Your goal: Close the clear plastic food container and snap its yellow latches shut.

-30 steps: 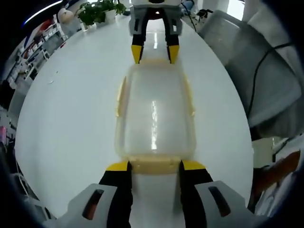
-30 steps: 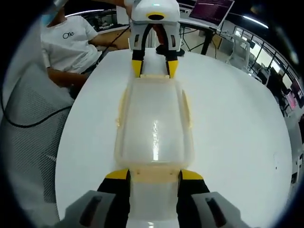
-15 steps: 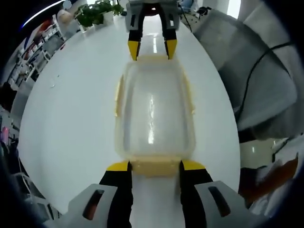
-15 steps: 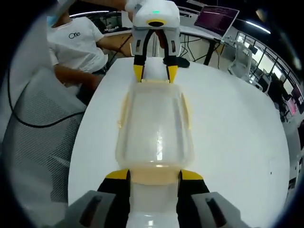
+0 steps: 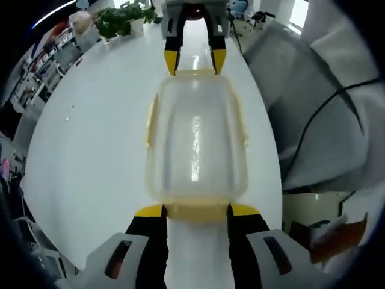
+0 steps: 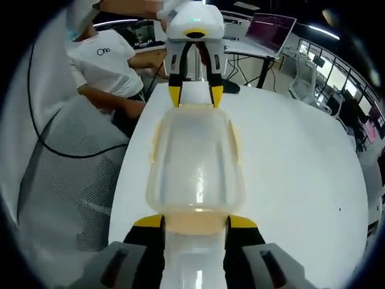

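The clear plastic food container [image 5: 195, 143] is held between the two grippers over the white bench [image 5: 90, 138], its lid on top. In the left gripper view, the left gripper [image 5: 195, 210] stands at the near short end, its two yellow-tipped jaws spread to either side of the yellow end latch [image 5: 197, 210] and touching the container's corners. At the far short end the right gripper [image 5: 195, 62] meets the container the same way, jaws apart at the rim. Yellow side latches [image 5: 150, 122] stand out a little from both long sides; whether they are snapped down cannot be told.

In the right gripper view, the same container [image 6: 195, 162] runs from the right gripper [image 6: 195, 221] at the bottom to the left gripper [image 6: 195, 96] at the top. The near latch [image 6: 195, 222] looks pale yellow between the jaws.

A seated person [image 6: 108, 60] in a white T-shirt sits at the bench's far edge; the shirt bears small dark lettering that reads roughly "One". A grey mesh chair [image 6: 66, 174] stands beside the bench, a black cable [image 6: 72, 153] draped across it. An open laptop [image 6: 269, 29] with a purple screen sits in the background. A potted plant [image 5: 120, 15] stands at the bench's far end in the left gripper view.
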Demonstrator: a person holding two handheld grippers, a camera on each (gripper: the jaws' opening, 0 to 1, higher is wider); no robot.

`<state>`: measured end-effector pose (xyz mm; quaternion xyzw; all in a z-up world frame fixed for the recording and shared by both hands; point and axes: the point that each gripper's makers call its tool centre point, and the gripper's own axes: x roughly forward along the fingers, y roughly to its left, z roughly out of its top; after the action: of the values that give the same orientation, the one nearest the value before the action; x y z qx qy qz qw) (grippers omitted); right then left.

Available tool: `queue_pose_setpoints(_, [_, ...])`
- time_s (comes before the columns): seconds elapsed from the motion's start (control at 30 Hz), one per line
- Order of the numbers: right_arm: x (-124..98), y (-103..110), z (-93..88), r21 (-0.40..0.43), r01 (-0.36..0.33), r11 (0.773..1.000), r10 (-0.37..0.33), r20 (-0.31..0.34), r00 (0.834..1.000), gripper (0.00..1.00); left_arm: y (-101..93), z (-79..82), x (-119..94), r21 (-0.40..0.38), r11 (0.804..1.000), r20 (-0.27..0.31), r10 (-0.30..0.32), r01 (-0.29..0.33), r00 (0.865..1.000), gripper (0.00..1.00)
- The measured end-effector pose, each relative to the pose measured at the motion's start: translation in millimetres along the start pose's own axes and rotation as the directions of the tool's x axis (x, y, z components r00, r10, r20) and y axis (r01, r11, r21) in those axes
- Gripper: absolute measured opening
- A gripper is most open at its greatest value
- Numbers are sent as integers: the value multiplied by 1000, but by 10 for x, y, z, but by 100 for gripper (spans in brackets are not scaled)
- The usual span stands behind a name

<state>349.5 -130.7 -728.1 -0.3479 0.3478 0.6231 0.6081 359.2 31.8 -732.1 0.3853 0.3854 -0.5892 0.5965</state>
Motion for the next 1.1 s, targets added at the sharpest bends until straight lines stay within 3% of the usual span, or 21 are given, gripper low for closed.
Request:
queue_pose_setpoints(0.23, [-224, -8, -100, -5, 20, 1000, -20, 5, 1000, 36, 15, 272, -66, 17, 1000, 5, 17, -17, 1000, 37])
queue_pose_setpoints(0.63, [-453, -11, -312, -6, 38, 999, -38, 5, 999, 36, 40, 597, -36, 31, 999, -5, 37, -37, 999, 37])
queue_pose_setpoints(1.1, [-725, -94, -768, -10, 78, 997, -78, -13, 997, 37, 140, 1066, 155, 51, 998, -12, 45, -45, 999, 37])
